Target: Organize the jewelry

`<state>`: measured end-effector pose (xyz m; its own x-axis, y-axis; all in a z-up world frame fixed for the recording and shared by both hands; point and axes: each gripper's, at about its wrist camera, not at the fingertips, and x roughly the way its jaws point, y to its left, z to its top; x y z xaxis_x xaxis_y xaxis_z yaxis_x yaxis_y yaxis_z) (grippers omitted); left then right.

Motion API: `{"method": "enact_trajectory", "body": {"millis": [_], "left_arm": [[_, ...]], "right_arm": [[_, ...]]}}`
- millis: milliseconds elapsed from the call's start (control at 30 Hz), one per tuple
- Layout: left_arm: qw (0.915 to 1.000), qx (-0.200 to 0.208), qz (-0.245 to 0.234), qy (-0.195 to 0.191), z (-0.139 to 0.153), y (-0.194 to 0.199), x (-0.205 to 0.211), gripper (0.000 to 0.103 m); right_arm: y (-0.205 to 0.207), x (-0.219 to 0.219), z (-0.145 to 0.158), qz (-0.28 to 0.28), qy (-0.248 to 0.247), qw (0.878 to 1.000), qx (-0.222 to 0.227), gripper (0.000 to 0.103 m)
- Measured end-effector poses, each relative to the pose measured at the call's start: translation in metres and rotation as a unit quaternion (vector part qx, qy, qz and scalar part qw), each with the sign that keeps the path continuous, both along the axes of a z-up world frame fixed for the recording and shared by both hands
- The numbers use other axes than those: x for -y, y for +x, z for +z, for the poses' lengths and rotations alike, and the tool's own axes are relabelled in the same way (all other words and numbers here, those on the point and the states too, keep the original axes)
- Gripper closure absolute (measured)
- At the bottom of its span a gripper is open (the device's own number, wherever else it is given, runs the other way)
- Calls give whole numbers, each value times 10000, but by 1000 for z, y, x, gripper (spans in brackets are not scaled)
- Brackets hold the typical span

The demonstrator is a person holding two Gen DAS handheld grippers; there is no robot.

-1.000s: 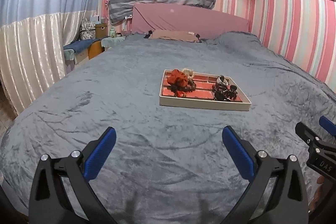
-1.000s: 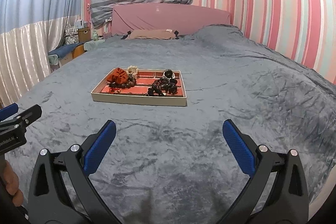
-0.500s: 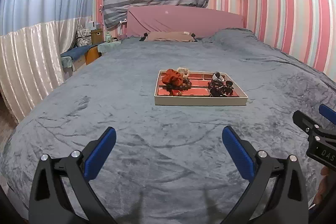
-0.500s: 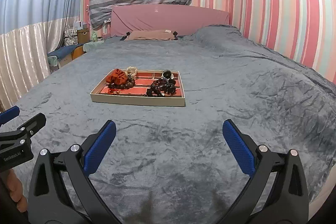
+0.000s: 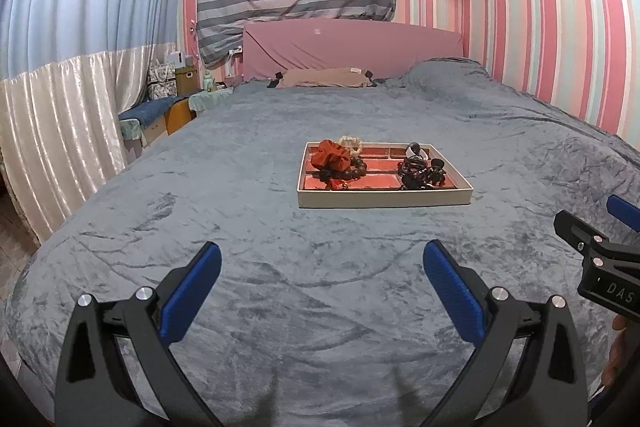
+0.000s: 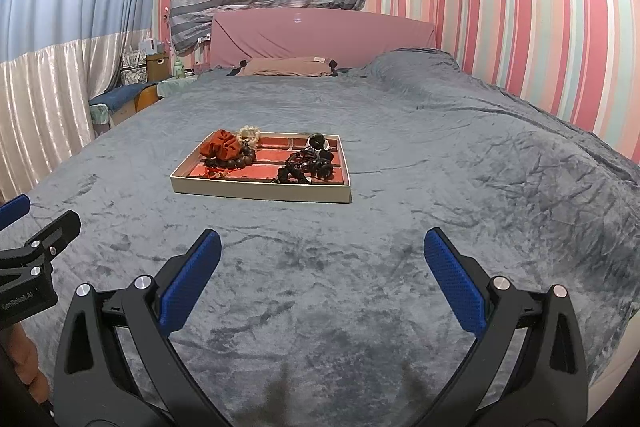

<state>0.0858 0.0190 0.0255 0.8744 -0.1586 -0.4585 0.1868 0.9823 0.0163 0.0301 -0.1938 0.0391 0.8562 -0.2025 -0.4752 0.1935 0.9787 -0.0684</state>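
Beads and hair ties heaped in the far jewelry tray (image 5: 384,198) look light, loose, tangle-prone; my left gripper (image 5: 322,291) and right gripper (image 6: 322,281), both spread empty, should pinch single strands.

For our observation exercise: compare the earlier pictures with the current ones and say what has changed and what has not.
Only the viewpoint shifted: in the left wrist view the jewelry tray slid left and levelled out, so the left hand-held gripper turned. Nothing was grasped or released. Both the left and the right hand-held gripper stay open and empty, and the tray's contents look unmoved.
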Motion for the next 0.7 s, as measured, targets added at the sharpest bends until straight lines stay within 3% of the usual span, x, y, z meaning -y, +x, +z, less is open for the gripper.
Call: {"method": "enact_trajectory", "body": {"millis": [700], "left_arm": [[10000, 64, 9, 24, -1, -1, 0, 4]], "right_arm": [[-1, 1, 0, 2, -5, 10000, 1, 4]]}}
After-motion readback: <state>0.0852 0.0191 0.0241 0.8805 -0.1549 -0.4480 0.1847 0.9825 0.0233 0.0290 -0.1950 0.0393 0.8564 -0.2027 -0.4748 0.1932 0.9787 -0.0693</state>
